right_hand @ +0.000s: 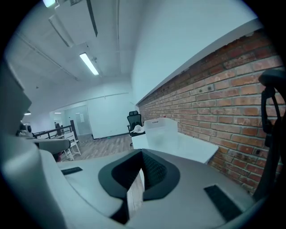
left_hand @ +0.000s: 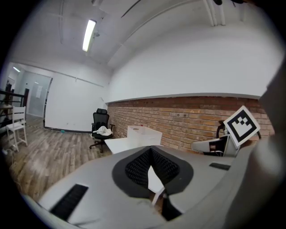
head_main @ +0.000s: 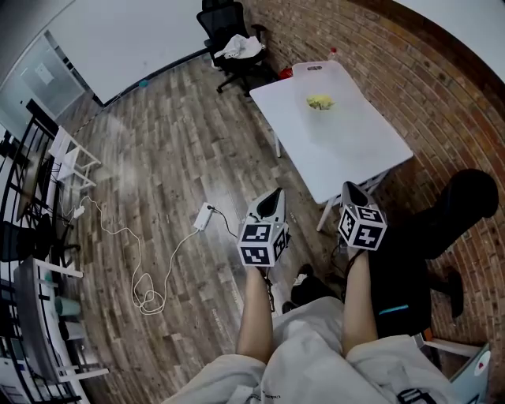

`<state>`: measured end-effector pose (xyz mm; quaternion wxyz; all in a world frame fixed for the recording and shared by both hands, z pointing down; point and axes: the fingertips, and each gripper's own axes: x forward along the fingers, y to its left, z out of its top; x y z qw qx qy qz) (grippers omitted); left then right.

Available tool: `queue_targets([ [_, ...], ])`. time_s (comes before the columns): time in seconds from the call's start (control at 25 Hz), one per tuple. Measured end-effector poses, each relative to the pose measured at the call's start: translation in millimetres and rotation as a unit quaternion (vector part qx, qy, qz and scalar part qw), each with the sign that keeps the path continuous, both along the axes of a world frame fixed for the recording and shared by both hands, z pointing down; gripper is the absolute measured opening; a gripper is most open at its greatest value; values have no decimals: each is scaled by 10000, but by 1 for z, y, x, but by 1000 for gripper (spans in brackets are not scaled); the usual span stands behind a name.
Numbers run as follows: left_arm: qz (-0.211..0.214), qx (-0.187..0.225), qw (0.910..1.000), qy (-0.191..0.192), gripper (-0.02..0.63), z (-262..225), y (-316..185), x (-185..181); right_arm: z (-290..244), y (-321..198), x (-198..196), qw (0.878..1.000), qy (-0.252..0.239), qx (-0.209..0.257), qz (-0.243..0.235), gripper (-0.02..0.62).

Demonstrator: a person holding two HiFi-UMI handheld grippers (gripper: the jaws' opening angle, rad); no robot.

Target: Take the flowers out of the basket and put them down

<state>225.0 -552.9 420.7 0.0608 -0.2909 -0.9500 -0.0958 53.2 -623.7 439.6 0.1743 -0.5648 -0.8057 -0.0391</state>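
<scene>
Here we are, both claws hanging just short of the white table [head_main: 355, 154], off its near corner and touching nothing. The left gripper [head_main: 275, 192] is pressed together, ribbed pads meeting at the tip with nothing caught between them. The right gripper [head_main: 348, 187] is the same story: jaws closed tight and empty, nose tipped slightly down toward the table. Out on the tabletop, toward the far end and near the middle of its width, lie the flowers [head_main: 320, 102], a small yellow-green clump sitting on the bare white surface. They are clear of the basket [head_main: 314, 69], a white bin that stands at the table's far edge, well apart from both claws. A brick wall [head_main: 442, 87] runs along the table's right side. Beyond the table's far-left corner stands a black office chair [head_main: 229, 24] with a white cloth [head_main: 241, 48] dumped on its seat. On the wooden floor [head_main: 173, 142] left of the table's near end lies a white power strip [head_main: 204, 215], its cord [head_main: 142, 292] looping away.
</scene>
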Motion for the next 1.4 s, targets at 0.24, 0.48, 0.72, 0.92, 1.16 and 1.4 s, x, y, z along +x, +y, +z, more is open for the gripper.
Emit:
queue_targets([
  [0.24,-85,-580,9965,592,28,-11,47,-23,-12,43,-26,9998,79,-152,88,14],
  [0.48,11,-502,9972,560,28,-21,86,-57,-33,84,-58,9992,103,-381,91,15],
  [0.72,-15,-402,9977,537,28,-18,104,-83,-31,99,-82,9994,94,-332,30,15],
  [0.92,1,-218,9979,609,28,0,109,-96,-10,95,-97,9997,217,-135,36,15],
  [1.16,-31,-200,9977,647,28,6,120,-101,-2,94,-120,9989,383,-189,210,15],
  [1.4,-94,-143,9982,572,28,15,134,-100,7,110,-122,9990,370,-150,176,15],
])
